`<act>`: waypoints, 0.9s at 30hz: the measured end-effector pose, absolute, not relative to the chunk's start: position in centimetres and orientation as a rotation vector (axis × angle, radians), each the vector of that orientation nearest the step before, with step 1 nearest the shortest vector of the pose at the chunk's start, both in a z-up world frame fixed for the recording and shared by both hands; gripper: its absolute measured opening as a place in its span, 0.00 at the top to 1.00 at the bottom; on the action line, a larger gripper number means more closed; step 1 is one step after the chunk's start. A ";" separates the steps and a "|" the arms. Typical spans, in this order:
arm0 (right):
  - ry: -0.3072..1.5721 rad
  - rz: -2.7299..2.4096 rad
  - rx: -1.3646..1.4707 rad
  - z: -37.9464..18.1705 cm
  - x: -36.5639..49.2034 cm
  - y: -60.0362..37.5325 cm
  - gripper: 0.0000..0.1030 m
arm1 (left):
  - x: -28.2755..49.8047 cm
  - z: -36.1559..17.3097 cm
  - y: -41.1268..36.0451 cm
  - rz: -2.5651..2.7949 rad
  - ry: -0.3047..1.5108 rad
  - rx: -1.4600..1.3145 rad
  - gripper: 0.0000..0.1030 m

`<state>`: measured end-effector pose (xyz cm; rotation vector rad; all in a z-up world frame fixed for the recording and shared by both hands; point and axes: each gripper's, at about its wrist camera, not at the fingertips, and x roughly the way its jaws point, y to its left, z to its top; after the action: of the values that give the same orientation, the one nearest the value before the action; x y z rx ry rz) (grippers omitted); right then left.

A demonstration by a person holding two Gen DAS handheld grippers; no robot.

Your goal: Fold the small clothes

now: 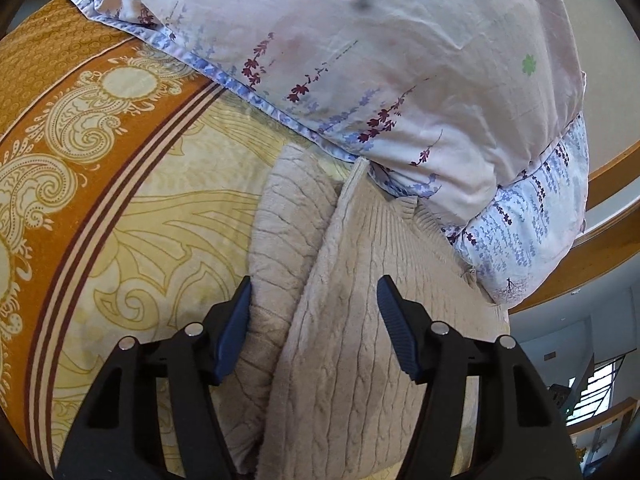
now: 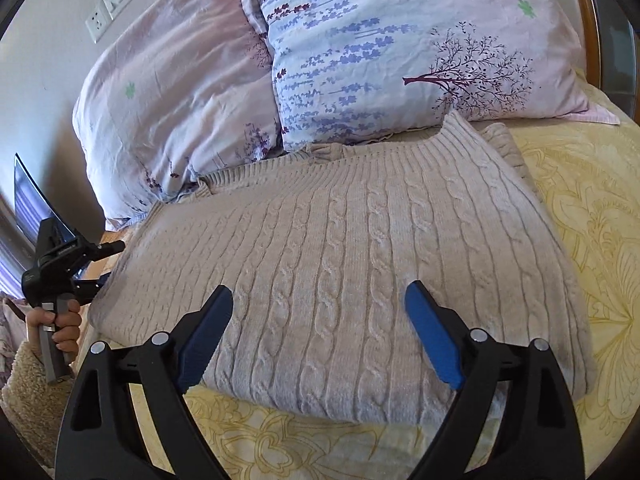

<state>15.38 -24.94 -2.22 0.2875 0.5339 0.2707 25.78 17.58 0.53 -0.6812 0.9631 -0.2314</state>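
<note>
The cable-knit sweater (image 2: pixel 344 264) lies flat on the bed, on the yellow patterned blanket (image 2: pixel 600 216), its ribbed collar up at twelve o'clock, touching the floral pillows (image 2: pixel 360 64). Its long axis, as it lies now, runs across from nine to three o'clock in the right wrist view. Seen from the left, one sleeve or side panel looks already turned over the body, with a raised fold edge running from six towards twelve.

The right hand-held gripper (image 2: pixel 320 332) hovers over the hem edge at six o'clock, jaws spread wide, nothing between the pads, the knit just beyond them. The left hand-held gripper (image 1: pixel 316 328) sits at the sweater's nine o'clock side, jaws partly spread and straddling the fold ridge; the left pad (image 1: pixel 236 328) brushes the knit, but I see no pinch. A hand (image 2: pixel 60 324) grips its handle.

Both are close; the right looks better placed to lift the hem towards the collar.

The sweater is pale beige, thick and soft, with fuzzy cables. It should drape heavily and hold a fold.
</note>
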 end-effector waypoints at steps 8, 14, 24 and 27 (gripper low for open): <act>0.491 0.338 0.409 -2.7 15.1 -26.8 0.13 | 26.1 0.2 16.8 -0.225 0.973 -0.680 0.65; 0.491 0.338 0.400 -2.7 15.0 -26.7 0.13 | 26.3 1.1 15.9 -0.273 0.957 -0.758 0.81; 0.435 0.302 0.411 -1.1 13.2 -28.7 0.13 | 26.0 7.3 8.9 -0.501 0.825 -0.835 0.84; 0.423 0.287 0.426 -1.1 12.9 -29.8 0.13 | 26.0 8.0 5.2 -0.567 0.829 -0.814 0.84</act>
<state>12.92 -29.77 -1.05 0.4262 0.4232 0.2870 26.03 5.16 7.98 -0.8139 0.8292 -0.5669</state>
